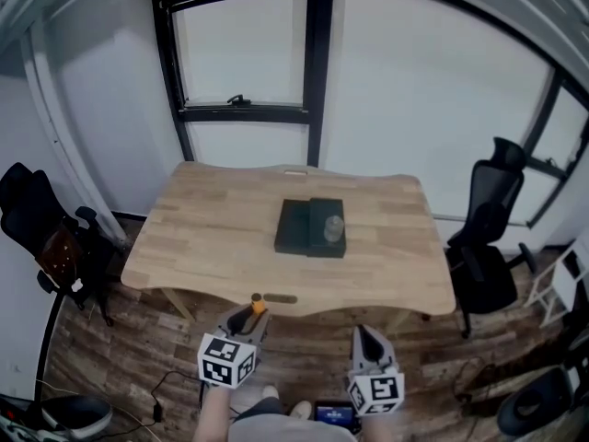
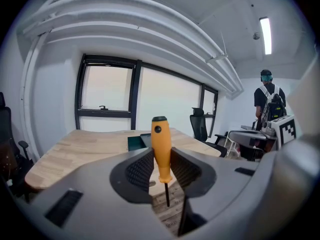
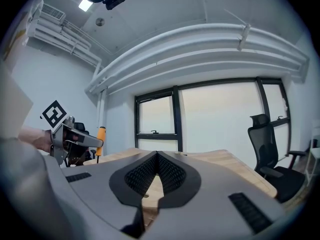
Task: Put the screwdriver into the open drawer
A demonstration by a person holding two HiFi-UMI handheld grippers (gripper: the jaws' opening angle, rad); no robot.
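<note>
The screwdriver [image 1: 257, 305] has an orange handle [image 2: 161, 151] and a thin dark shaft pointing down. It stands upright between the jaws of my left gripper [image 1: 248, 317], which is shut on the handle just before the front edge of the wooden table [image 1: 212, 247]. A dark green drawer box [image 1: 296, 227] sits mid-table and shows beyond the handle in the left gripper view [image 2: 135, 143]. Something pale and round [image 1: 333, 227] lies on its right half. My right gripper [image 1: 366, 342] is held beside the left one, its jaws [image 3: 156, 157] shut on nothing. The right gripper view also catches the left gripper [image 3: 70, 140].
Black office chairs stand left [image 1: 37, 219] and right [image 1: 488, 242] of the table. Dark-framed windows [image 1: 247, 109] are behind it. A white rack [image 1: 561, 284] is at far right. A person with a backpack [image 2: 268, 101] stands near desks on the right. The floor is wood planks.
</note>
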